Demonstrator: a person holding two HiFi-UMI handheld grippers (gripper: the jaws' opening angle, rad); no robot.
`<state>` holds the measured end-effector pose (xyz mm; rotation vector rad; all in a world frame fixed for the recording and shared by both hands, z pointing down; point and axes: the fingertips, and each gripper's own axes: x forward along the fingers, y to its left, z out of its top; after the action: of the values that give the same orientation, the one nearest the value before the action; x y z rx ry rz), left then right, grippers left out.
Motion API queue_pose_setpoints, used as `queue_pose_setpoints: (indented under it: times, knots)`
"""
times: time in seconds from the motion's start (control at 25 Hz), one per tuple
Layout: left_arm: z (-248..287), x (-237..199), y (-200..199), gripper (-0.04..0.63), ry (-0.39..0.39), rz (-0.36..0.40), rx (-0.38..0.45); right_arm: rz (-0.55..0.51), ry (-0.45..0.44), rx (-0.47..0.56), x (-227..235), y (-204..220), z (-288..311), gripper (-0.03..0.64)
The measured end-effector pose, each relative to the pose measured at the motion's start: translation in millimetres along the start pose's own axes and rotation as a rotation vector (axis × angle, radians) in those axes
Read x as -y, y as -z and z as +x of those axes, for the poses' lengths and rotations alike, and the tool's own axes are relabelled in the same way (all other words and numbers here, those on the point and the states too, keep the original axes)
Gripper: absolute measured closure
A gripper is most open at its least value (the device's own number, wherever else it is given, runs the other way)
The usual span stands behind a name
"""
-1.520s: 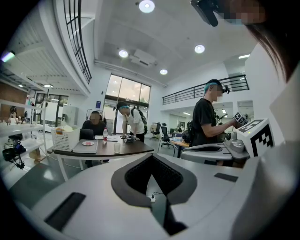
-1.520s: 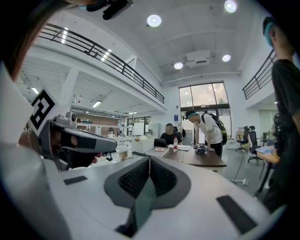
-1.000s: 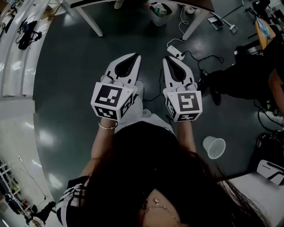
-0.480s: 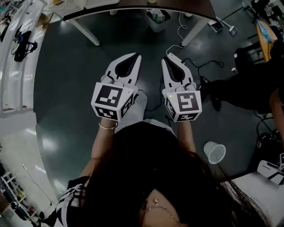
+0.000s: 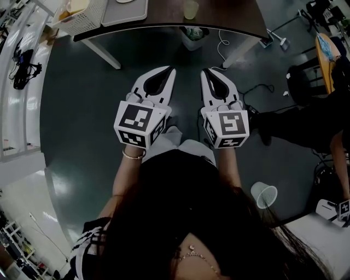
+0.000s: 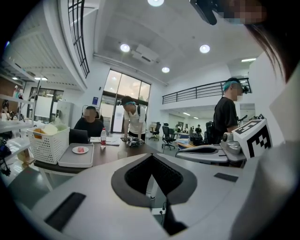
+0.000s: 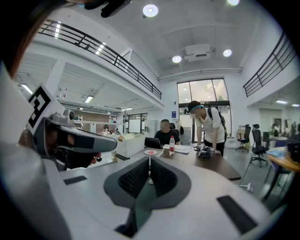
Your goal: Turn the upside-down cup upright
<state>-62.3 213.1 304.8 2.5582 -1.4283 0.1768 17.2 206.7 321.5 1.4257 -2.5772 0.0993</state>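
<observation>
A pale translucent cup [image 5: 191,9] stands near the front edge of a dark brown table [image 5: 164,16] at the top of the head view; I cannot tell which way up it is. Both grippers are held side by side in the air above the dark floor, short of the table and pointing at it. My left gripper [image 5: 168,70] is shut with nothing in it, as the left gripper view [image 6: 151,157] also shows. The right gripper [image 5: 206,71] is shut and empty too, its jaws [image 7: 149,159] aimed at the table.
A white basket [image 5: 82,13] and a grey tray [image 5: 124,8] sit on the table's left part. A bin [image 5: 194,33] and slanted table legs [image 5: 101,52] stand below it. A clear plastic cup [image 5: 264,195] and cables [image 5: 257,87] lie on the floor. Two people [image 6: 133,117] are at the table's far side.
The table has come further into view at the top as the person walks toward it; the cup, basket and tray now show. Both grippers stay shut, held the same way.
</observation>
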Motion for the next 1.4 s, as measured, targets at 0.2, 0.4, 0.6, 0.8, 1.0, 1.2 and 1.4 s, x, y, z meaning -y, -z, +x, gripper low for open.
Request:
queue_pose_setpoints:
  times: [0.2, 0.4, 0.6, 0.8, 1.0, 1.2, 1.4]
  knots:
    - [19.5, -12.5, -2.1, 0.592, 0.017, -0.008, 0.003, -0.01, 0.01, -0.008, 8.7, -1.3, 16.7, 0.598]
    - [36.8, -21.1, -0.1, 0.592, 0.026, -0.017, -0.005, -0.002, 0.022, -0.01, 20.8, -0.7, 31.0, 0.598]
    - [58.3, -40.8, -1.1, 0.592, 0.026, -0.023, -0.018, 0.0, 0.024, -0.012, 32.3, -2.0, 57.8, 0.598]
    - [91.4, -60.9, -7.0, 0.592, 0.019, -0.019, -0.025, 0.01, 0.03, -0.013, 56.4, -3.1, 90.4, 0.598]
    - [132.1, -79.2, -17.6, 0.592, 0.012, -0.019, -0.024, 0.012, 0.027, -0.015, 87.0, -7.7, 124.1, 0.598]
    - [179.9, -94.2, -31.5, 0.592, -0.003, -0.021, -0.023, 0.01, 0.007, -0.011, 124.5, -17.2, 162.9, 0.598]
    - [224.6, -110.0, -38.9, 0.592, -0.029, -0.026, -0.028, 0.01, -0.025, -0.008, 157.5, -22.8, 201.6, 0.597]
